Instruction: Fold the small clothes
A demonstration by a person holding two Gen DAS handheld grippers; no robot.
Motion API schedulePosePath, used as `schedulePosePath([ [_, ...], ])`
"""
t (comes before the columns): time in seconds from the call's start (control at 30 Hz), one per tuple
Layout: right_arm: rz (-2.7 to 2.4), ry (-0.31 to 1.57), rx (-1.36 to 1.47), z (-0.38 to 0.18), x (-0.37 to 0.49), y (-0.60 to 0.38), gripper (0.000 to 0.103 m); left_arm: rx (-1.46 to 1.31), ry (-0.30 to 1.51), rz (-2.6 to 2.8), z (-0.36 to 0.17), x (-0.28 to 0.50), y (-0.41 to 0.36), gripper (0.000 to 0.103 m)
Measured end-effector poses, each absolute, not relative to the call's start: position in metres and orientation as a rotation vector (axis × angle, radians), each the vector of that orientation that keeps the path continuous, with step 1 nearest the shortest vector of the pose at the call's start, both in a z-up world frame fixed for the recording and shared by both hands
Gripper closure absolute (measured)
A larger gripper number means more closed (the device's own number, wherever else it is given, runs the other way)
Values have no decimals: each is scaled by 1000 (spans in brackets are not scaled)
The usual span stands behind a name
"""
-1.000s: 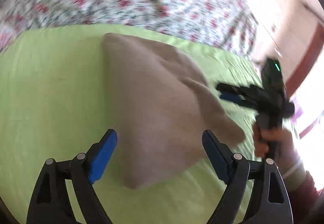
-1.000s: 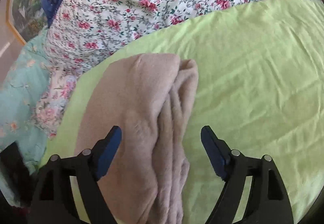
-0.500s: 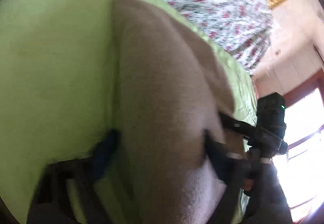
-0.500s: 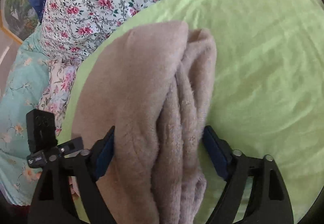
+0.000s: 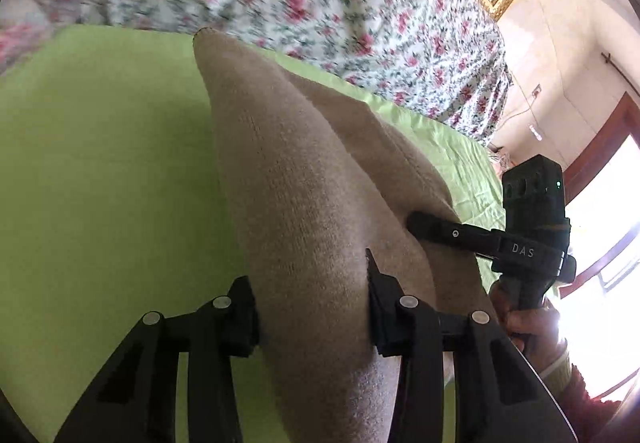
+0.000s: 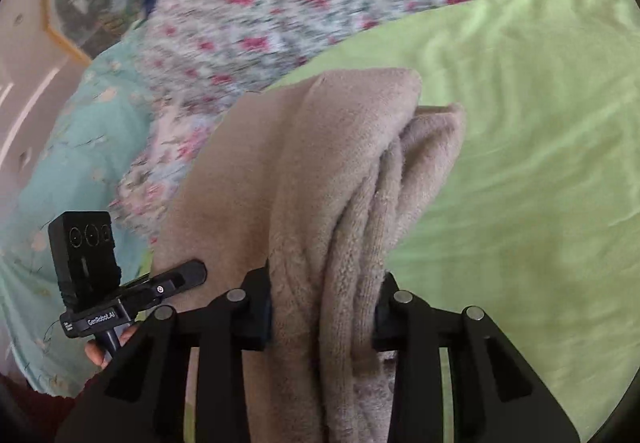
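While both jaws are closing, the left claw (image 5: 312,307) and right claw (image 6: 324,307) each squeeze the beige garment (image 5: 304,183) on the green sheet (image 5: 100,163); its near end is cut off.

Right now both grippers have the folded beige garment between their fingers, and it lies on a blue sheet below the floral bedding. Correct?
Not quite: the sheet is light green, not blue, as the right wrist view shows. The rest holds: the left gripper and right gripper are closing with the folded beige garment between their fingers, below the floral bedding.
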State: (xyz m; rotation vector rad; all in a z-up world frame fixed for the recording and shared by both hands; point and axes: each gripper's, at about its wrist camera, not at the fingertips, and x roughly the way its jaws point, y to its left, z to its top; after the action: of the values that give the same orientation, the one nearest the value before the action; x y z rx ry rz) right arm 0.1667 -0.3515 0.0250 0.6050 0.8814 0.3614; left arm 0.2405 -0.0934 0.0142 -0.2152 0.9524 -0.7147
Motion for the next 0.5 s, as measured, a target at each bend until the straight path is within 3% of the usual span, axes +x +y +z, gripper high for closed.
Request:
schedulePosePath([
  [0.23, 458, 924, 580, 7, 164, -282, 67, -217, 1011, -624, -10, 205, -18, 61],
  [0.4, 424, 964, 531, -15, 161, -267, 61, -245, 1023, -577, -36, 195, -5, 44],
  [0.5, 385, 982, 533, -10, 156, -272, 48, -235, 1010, -550, -29, 187, -1, 34],
])
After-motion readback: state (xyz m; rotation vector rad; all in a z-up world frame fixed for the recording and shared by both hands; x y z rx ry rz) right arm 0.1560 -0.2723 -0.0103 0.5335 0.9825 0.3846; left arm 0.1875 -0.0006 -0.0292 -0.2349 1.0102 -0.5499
